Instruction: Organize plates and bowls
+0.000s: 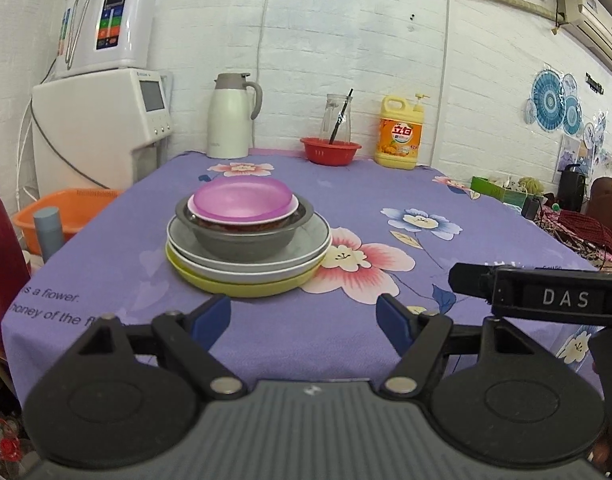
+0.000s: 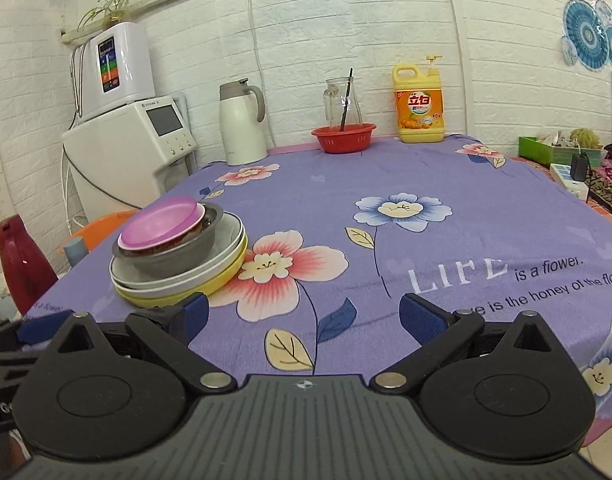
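Note:
A stack of dishes stands on the purple flowered tablecloth (image 1: 345, 184). From the bottom it holds a yellow plate (image 1: 242, 286), a white plate (image 1: 250, 266), a grey bowl (image 1: 242, 240), a white bowl with a dark red band, and a pink bowl (image 1: 244, 200) on top. The left gripper (image 1: 304, 322) is open just short of the stack, nothing between its blue pads. In the right wrist view the stack (image 2: 178, 248) lies left of centre. The right gripper (image 2: 304, 316) is open over the cloth, to the right of the stack, and holds nothing.
Along the back wall stand a white thermos jug (image 1: 230, 116), a red basket (image 1: 329, 150) with a glass pitcher (image 1: 337, 118) behind it, and a yellow detergent bottle (image 1: 399, 134). White appliances (image 1: 102, 120) and an orange basin (image 1: 66, 212) sit left of the table. Clutter lies to the right.

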A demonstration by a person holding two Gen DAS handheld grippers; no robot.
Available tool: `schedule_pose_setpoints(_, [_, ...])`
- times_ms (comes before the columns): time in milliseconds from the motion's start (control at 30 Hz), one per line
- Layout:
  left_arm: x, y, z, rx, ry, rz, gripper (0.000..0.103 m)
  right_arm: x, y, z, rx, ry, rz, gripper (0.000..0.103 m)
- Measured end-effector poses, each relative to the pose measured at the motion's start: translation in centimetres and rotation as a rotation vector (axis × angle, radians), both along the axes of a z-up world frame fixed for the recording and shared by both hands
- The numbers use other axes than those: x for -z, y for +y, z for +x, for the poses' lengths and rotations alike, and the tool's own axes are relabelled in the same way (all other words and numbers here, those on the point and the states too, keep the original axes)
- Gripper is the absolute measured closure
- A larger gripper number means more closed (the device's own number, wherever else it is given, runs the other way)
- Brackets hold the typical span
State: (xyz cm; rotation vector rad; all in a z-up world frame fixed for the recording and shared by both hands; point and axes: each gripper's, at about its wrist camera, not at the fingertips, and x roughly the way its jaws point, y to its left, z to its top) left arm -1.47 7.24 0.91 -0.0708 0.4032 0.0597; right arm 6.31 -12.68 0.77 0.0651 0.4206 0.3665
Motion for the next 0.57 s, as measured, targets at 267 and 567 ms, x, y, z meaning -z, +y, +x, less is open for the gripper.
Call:
schedule_pose_setpoints(267, [1.0, 1.4, 0.6, -0.055, 0.028, -0.038, 0.030, 0.5, 0.1, -0.5, -0.009, -0.009, 0.002, 0.000])
schedule_pose_setpoints(567, [0.8, -0.2, 0.0, -0.032, 0.005, -0.002, 0.030, 0.9, 0.0, -1.1, -0.021, -0.009, 0.015, 0.000])
